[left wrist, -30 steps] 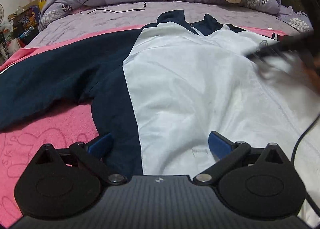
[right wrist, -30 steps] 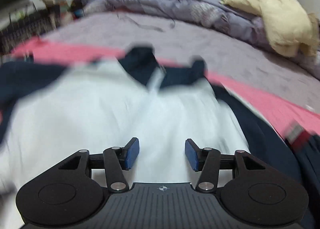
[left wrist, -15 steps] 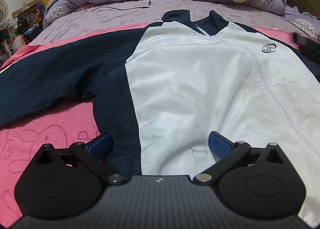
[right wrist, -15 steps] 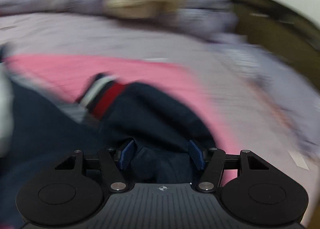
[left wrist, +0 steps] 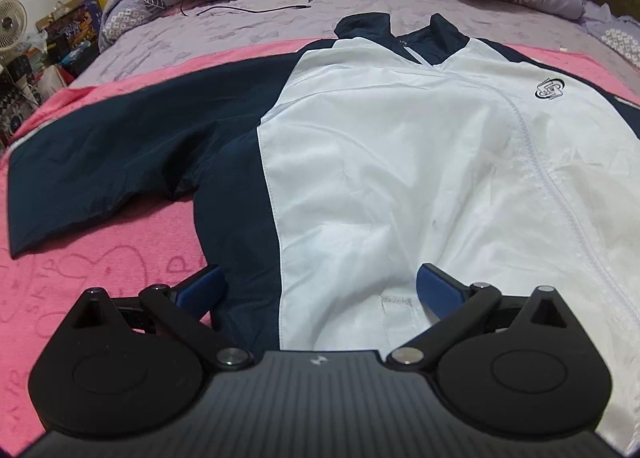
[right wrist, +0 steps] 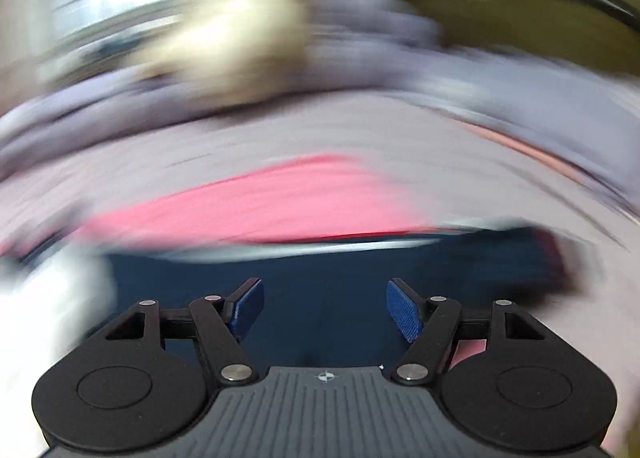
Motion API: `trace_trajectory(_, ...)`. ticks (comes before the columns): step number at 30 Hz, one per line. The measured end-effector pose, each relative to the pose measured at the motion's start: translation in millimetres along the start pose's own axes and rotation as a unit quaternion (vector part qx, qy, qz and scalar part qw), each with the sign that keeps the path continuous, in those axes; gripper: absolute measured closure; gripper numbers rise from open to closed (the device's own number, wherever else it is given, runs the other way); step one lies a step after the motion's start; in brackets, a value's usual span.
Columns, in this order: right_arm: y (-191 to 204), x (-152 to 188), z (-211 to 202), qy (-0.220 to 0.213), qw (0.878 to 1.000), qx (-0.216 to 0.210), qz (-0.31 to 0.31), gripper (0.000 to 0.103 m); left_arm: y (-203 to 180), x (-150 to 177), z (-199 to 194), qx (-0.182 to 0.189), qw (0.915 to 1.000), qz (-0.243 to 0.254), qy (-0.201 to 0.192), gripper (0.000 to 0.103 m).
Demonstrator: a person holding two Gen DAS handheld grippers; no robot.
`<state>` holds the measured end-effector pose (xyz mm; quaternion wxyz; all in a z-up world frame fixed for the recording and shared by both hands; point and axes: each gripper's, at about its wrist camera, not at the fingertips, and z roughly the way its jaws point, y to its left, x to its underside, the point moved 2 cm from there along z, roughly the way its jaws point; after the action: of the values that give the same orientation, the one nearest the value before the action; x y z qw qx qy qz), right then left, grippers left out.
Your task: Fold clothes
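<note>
Both the left gripper (left wrist: 320,288) and the right gripper (right wrist: 324,308) look alike: blue ribbed pads on black linkage arms with silver pivot screws, two round black discs at four and eight o'clock, and a grey ridged housing bearing a small white mark.

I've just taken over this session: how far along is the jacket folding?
Done: the jacket lies flat, front up, on the pink blanket, its dark sleeve spread out. In hand: nothing is gripped; the left gripper stands open over the hem, and the right gripper, jaws just opening, is empty above dark fabric in a blurred view. Left: every fold.
</note>
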<state>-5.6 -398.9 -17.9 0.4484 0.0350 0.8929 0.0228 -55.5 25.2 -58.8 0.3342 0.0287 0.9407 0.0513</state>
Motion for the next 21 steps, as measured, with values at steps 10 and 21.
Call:
trace_trajectory(10,190,93,-58,0.08,0.946,-0.222,-0.223,0.026,37,18,-30,-0.159,0.9868,0.031,0.004,0.0)
trace_trajectory(21,134,155,-134,0.114,0.959,-0.157,-0.205,0.019,5,62,-103,-0.02,0.9943,0.085,-0.062,0.0)
